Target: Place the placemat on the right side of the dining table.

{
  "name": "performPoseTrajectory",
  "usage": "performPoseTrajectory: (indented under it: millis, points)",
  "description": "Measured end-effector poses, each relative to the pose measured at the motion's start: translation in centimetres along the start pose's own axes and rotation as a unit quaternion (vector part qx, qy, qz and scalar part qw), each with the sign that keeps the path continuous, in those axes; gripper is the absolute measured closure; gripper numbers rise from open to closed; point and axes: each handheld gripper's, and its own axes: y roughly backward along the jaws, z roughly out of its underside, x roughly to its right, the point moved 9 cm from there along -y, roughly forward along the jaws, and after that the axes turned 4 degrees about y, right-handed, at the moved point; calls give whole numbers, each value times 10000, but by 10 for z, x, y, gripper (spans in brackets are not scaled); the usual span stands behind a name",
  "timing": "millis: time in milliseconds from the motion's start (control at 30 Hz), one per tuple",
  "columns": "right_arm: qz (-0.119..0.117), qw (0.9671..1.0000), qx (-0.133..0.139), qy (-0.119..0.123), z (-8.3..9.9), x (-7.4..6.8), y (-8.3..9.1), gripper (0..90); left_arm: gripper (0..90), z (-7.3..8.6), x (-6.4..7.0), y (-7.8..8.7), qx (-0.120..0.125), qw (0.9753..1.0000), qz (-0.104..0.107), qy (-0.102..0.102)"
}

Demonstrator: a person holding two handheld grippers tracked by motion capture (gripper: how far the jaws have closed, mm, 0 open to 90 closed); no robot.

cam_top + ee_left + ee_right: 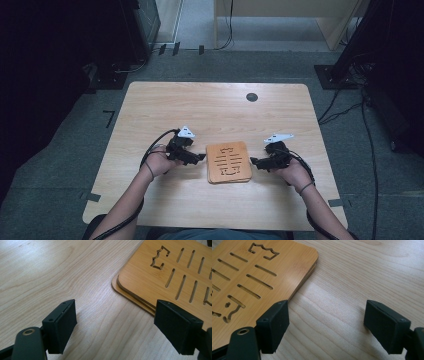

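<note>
Lying flat near the middle of the table (150, 110), a little toward the person's edge, the slotted wooden board (229, 161) seems to be a stack of two thin boards, because a second layer peeks out under its rim in the left gripper view. Its top has rows of cut slots and a small bracket-shaped cutout at each end.

The step in hand looks like the approach: both grippers flank the board and neither touches it yet. The left gripper (196, 158) stands just beside the board's left edge with its jaws spread wide and nothing between them; in its own view the board's corner lies ahead of the right-hand jaw. The right gripper (255, 162) stands just beside the right edge, also wide and empty, with the board's rounded corner ahead of its left-hand jaw.

The next move, I think, calls for lowering one jaw to the thin rim, so that it can slip under the top layer or pinch the edge. The rim is low, so a flat angle is needed.

Both forearms come from the near edge, the hands turned inward toward each other.
</note>
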Motion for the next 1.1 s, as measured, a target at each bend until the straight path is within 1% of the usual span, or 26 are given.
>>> performPoseTrajectory:
  millis: [100, 133, 200, 233, 400, 467, 667, 900, 1100]
  points:
    - [65, 9999, -9, 135, 0, -1, -1, 204, 174, 0, 0, 0, 10, 10000, 4, -14]
    - [82, 9997, -21, 216, 0, -2, -2, 203, 174, 0, 0, 0, 14, 10000, 9, -14]
    - [83, 9997, -24, 218, 0, -3, -2, 203, 174, 0, 0, 0, 12, 10000, 5, -17]
    - [76, 9996, -24, 258, 0, -3, -2, 201, 174, 0, -1, 0, 12, 10000, 3, -13]
    - [37, 9995, -44, 300, -1, -10, -4, 202, 174, 0, -2, 1, 12, 10000, -13, 1]
    - [32, 9994, -47, 352, -1, -12, -4, 203, 174, 0, -3, 1, 14, 10000, -18, 5]
    - [-18, 9994, -51, 332, -3, -17, -3, 201, 174, 1, -4, 2, 11, 10000, -23, 19]
    - [15, 9995, 28, 321, -6, -16, -1, 200, 174, 1, -5, 2, 12, 10000, -28, 24]
    - [-36, 9994, 41, 341, -8, -20, -1, 200, 174, 1, -5, 3, 13, 10000, -28, 25]
